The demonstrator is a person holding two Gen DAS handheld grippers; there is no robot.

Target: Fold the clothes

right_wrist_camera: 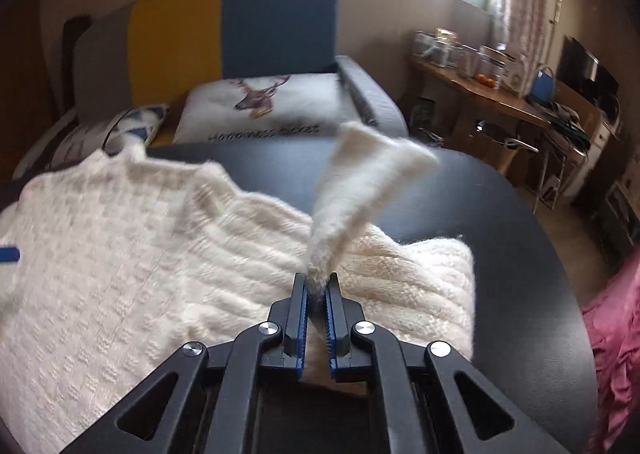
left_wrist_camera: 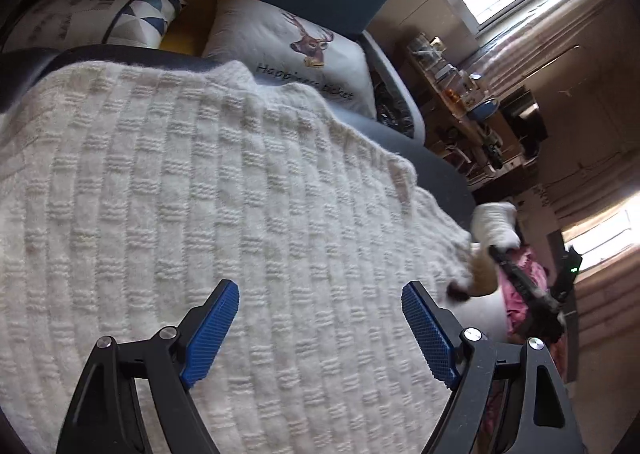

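Observation:
A cream knitted sweater (left_wrist_camera: 200,193) lies spread flat on the dark table (right_wrist_camera: 520,254). My left gripper (left_wrist_camera: 320,290) hovers just above the sweater's body, open, with nothing between its blue pads (left_wrist_camera: 212,330). My right gripper (right_wrist_camera: 318,284) is shut on the sweater's sleeve (right_wrist_camera: 360,181), whose cuff end sticks up blurred above the jaws. In the left wrist view the right gripper (left_wrist_camera: 496,250) appears at the table's right edge, holding that white sleeve end (left_wrist_camera: 494,221) lifted off the table. One blue pad (right_wrist_camera: 8,254) of the left gripper shows at the far left of the right wrist view.
Behind the table stands a sofa (right_wrist_camera: 240,25) with a yellow and blue back, a deer-print pillow (right_wrist_camera: 264,105) and a patterned pillow (left_wrist_camera: 120,13). A wooden side table (right_wrist_camera: 492,93) with jars stands at right. Pink cloth (right_wrist_camera: 616,334) hangs beside the table's right edge.

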